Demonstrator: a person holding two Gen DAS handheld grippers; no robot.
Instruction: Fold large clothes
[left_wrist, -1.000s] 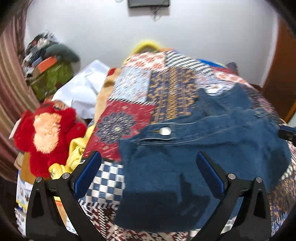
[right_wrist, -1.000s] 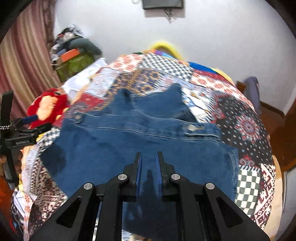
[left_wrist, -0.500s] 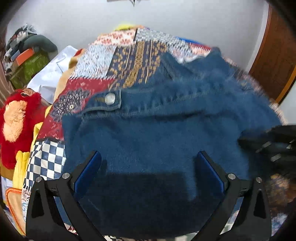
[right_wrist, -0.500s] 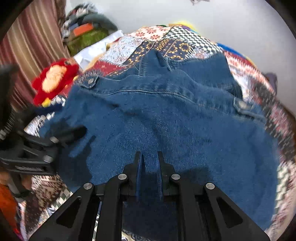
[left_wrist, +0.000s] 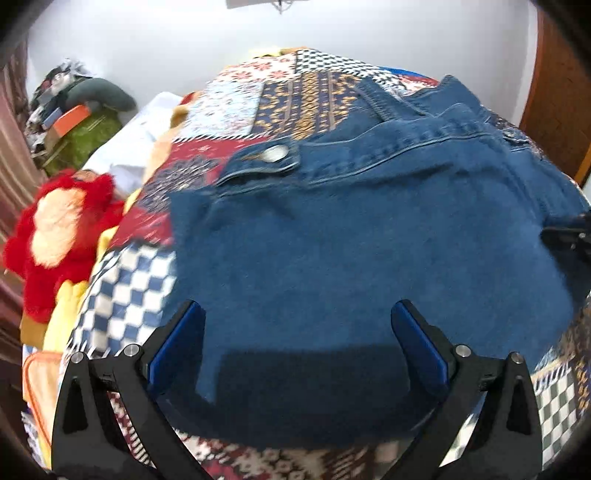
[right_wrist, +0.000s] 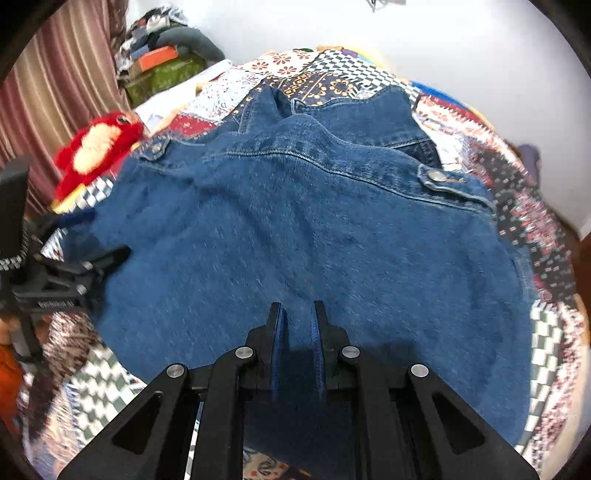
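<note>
A blue denim jacket (left_wrist: 351, 229) lies spread on a patchwork quilt (left_wrist: 258, 96), back side up, collar towards the far wall. My left gripper (left_wrist: 297, 317) is open, its jaws wide apart over the jacket's near hem. In the right wrist view the jacket (right_wrist: 303, 229) fills the middle. My right gripper (right_wrist: 297, 314) is nearly shut with a narrow gap; I cannot tell whether fabric sits between its pads. The left gripper shows at the jacket's left edge (right_wrist: 74, 266) in that view. The right gripper's dark tip (left_wrist: 570, 232) shows at the jacket's right edge in the left wrist view.
A red plush toy (left_wrist: 62, 236) lies off the quilt's left side, also in the right wrist view (right_wrist: 96, 147). A pile of boxes and clothes (left_wrist: 77, 118) stands in the far left corner. A striped curtain (right_wrist: 55, 85) hangs on the left. A wooden door (left_wrist: 561, 92) is at right.
Both grippers have moved forward over the jacket, so it looks larger. The left gripper swung a little left again after half a second ago. Jaw openings are unchanged.
</note>
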